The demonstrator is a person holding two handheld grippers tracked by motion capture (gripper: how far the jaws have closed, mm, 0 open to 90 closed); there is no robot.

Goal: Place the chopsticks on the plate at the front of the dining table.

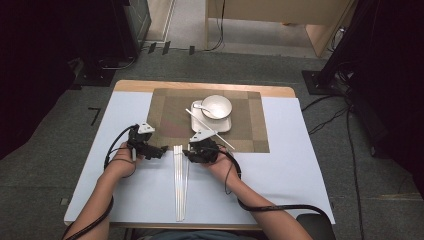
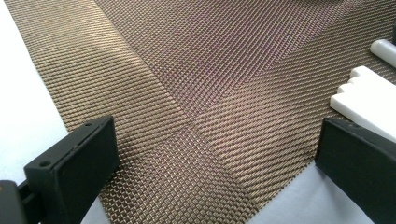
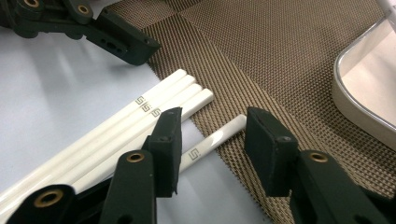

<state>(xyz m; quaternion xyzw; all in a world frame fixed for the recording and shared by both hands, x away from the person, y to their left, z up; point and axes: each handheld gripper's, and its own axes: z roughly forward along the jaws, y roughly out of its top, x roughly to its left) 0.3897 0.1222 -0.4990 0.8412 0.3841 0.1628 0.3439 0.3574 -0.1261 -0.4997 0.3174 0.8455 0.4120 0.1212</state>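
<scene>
A: Nearest the person, on the pale bench (image 1: 280,165), lie the long white glossy chopsticks (image 1: 179,185), side by side, running from the near edge up to the woven brown placemat (image 1: 170,107). One single white chopstick (image 3: 215,137) lies a little apart from the rest, its end just over the placemat's edge.

B: And the right gripper (image 3: 212,140)?

A: Its black jaws straddle that single chopstick, partly closed around it but with a gap on each side; the pads are not yet pressing. No grip as I read it.

B: How would it handle?

A: I'd judge it light, stiff and slick: a glazed-looking round rod that can roll or squirt out of flat pads. It may chip if dropped. I'd take it near the thick end by the printed mark, square across, and close gently but fully.

B: The left gripper (image 1: 148,146)?

A: It rests at the placemat's near left corner, jaws wide apart with nothing between them; in the left gripper view they frame bare weave.

B: Further off?

A: On the placemat sits a white rounded-square plate (image 1: 223,126), carrying a white round bowl (image 1: 216,106) with a white spoon (image 1: 201,107) lying against the bowl. One more white chopstick (image 1: 210,129) lies slantwise across the plate's near corner, well past the right gripper.
</scene>
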